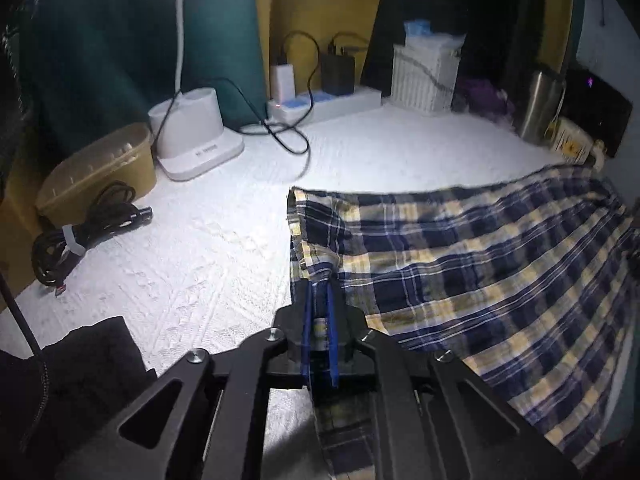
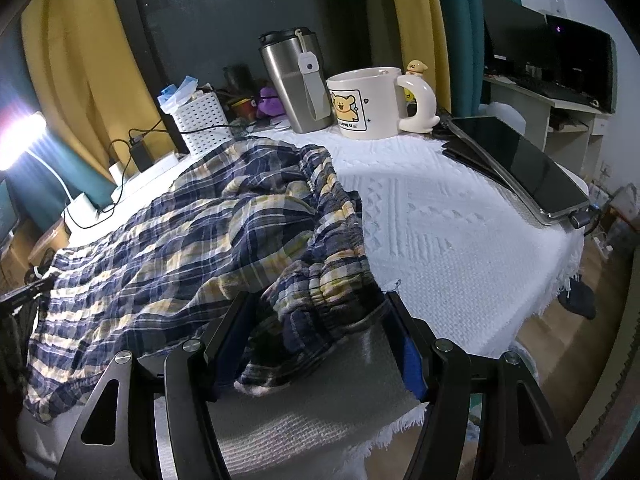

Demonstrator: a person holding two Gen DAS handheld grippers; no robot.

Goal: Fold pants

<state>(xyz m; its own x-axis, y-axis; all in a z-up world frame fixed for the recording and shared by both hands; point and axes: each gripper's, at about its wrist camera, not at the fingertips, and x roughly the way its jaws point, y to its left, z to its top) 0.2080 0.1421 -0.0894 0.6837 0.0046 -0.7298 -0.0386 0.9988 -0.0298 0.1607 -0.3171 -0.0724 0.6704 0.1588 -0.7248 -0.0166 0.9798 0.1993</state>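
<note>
Crinkled plaid pants (image 1: 460, 248), L tool (image 1: 319, 300) pinched.

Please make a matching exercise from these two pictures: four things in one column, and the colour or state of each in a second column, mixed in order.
Things:
1. left gripper
2. right gripper
3. steel tumbler
4. bear mug

States:
A. silver with a black lid
B. fingers wide apart around the waistband
C. cream, handle to the right
D. fingers closed on the plaid pants hem

Pairs: 1-D, 2-B, 3-A, 4-C
</note>
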